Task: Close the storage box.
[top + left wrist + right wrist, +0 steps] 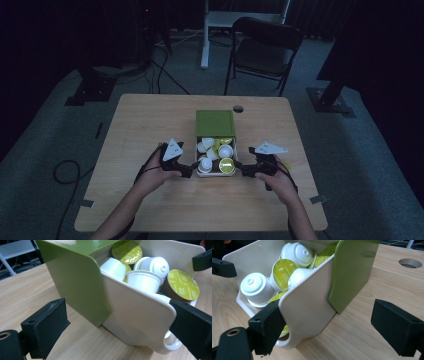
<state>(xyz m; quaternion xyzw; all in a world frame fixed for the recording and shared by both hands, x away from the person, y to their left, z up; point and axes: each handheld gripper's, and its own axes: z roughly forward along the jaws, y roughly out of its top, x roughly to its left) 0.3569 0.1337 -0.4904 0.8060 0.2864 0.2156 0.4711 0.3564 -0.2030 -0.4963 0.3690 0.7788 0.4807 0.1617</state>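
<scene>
A green box [215, 123] stands mid-table with its white drawer [216, 174] pulled out toward me, full of several white and green-lidded coffee capsules [225, 151]. My left gripper [193, 169] is open at the drawer's front left corner. In the left gripper view the drawer's side wall [140, 317] stands between the jaws of the left gripper [117, 330], beside the green box [75, 282] and the capsules [143, 280]. My right gripper [240, 170] is open at the front right corner. In the right gripper view the drawer wall [309, 310] stands within the right gripper [332, 330], with the capsules [257, 288] behind.
The wooden table [150, 195] has a round cable hole [238, 108] behind the box. A dark folding chair [265, 50] and a white desk leg [205, 35] stand beyond the far edge. Cables [65, 172] lie on the floor at the left.
</scene>
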